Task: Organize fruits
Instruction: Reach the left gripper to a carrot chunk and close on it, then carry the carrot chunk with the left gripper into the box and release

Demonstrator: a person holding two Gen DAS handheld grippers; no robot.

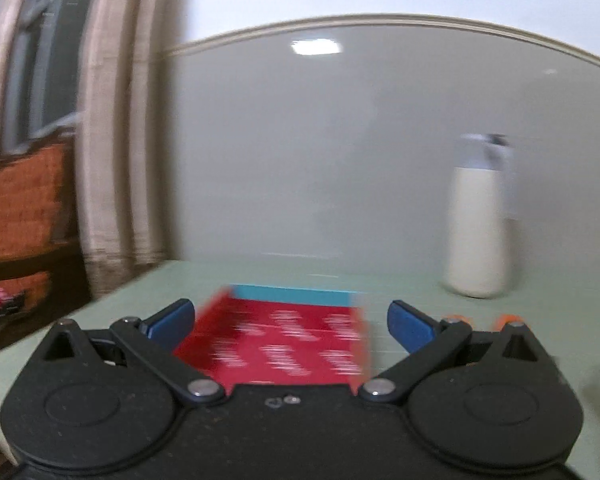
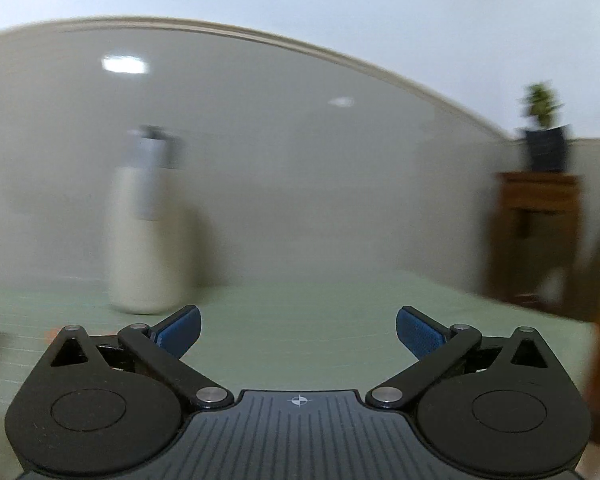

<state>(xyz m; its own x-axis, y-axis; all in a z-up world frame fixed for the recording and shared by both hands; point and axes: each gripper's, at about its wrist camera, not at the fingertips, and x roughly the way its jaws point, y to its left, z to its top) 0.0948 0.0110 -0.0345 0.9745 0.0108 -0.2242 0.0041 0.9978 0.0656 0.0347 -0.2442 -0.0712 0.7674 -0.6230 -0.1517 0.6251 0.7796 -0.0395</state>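
Both views are motion-blurred, and no fruit shows clearly. Small orange shapes (image 1: 507,320) peek over my left gripper's right linkage; I cannot tell what they are. A similar orange speck (image 2: 52,334) lies low on the left of the right wrist view. My left gripper (image 1: 291,316) is open over the pale green table (image 1: 204,276). A flat red box with a light blue far end (image 1: 284,344) lies on the table in line with the gap, and the blue pads are clear of it. My right gripper (image 2: 298,322) stands wide open over bare green table (image 2: 300,300), with nothing between its fingers.
A cream bottle with a grey cap (image 1: 478,236) (image 2: 148,240) stands upright near the grey wall. The table's left edge drops off beside a brown woven seat (image 1: 20,200) and a pale door frame (image 1: 112,140). A wooden stand (image 2: 536,220) carrying a potted plant (image 2: 544,132) is at the right.
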